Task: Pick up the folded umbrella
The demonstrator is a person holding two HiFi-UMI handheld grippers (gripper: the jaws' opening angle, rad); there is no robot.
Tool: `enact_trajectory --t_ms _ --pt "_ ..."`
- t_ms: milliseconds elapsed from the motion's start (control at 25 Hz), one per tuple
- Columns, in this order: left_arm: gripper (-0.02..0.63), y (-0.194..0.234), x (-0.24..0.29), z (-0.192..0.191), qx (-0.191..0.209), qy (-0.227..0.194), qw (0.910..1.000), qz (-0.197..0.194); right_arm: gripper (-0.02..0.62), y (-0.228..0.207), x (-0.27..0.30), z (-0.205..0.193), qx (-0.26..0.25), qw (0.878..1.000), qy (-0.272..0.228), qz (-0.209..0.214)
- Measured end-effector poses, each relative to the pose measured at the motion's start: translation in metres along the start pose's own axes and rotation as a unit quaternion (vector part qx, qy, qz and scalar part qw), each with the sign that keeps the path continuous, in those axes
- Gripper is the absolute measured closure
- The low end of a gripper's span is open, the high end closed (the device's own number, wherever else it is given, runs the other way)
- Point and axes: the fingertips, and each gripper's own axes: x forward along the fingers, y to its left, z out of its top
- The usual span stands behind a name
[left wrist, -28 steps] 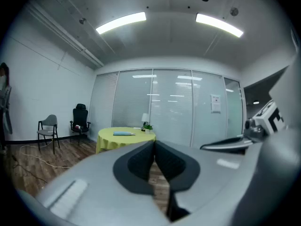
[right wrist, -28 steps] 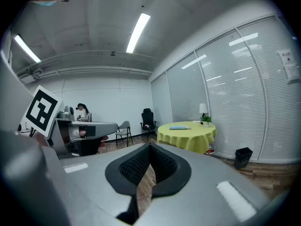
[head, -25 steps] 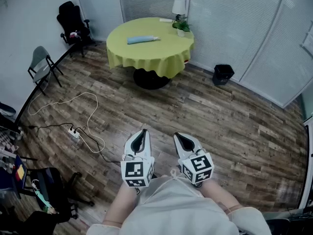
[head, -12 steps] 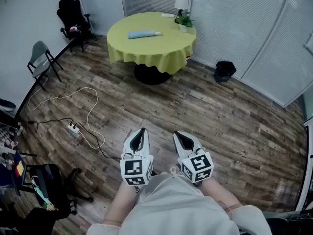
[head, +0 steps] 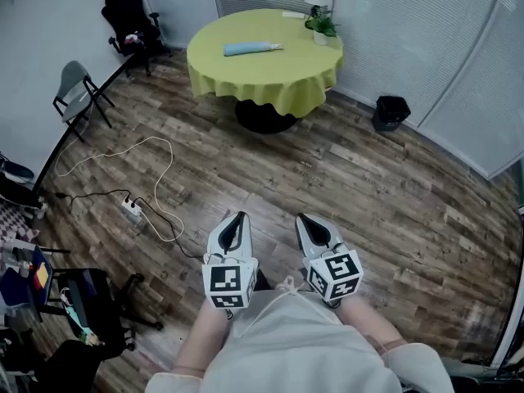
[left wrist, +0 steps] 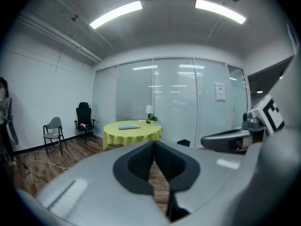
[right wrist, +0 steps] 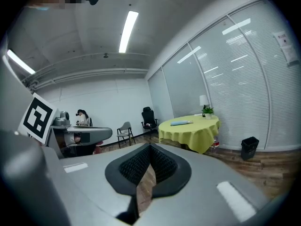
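object: light-blue folded fabric umbrella [head: 250, 48] | state: closed, collapsed short | pose: lying flat | place: on round yellow-green-clothed table [head: 270, 79], left of centre, clear of its edges

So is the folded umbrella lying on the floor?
No, the folded umbrella lies on the yellow-clothed round table.

The left hand-held gripper [head: 238, 219] and the right hand-held gripper [head: 303, 219] have light grey tapering shells lined with black ribbed pads [left wrist: 139, 162]. Each carries a white cube [head: 229, 286] printed with black square markers. The person wears a pale top [head: 295, 346].
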Motion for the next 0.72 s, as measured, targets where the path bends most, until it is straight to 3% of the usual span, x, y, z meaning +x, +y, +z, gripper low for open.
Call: enact_trajectory --t_ms 120,400,720 --pt "0.6 0.014 0.018 0.0 0.016 0.006 0.9999 0.004 0.597 -0.008 0.021 0.001 -0.006 1.0 0.009 -0.009" --pt "0.6 0.063 0.09 -0.002 0.002 0.017 0.9995 -0.025 0.597 -0.028 0.097 0.009 0.01 0.999 0.027 -0.036" --pt "0.6 0.155 0.201 0.025 -0.057 0.031 0.9958 -0.064 0.597 -0.049 0.219 0.048 0.007 0.995 0.045 -0.084"
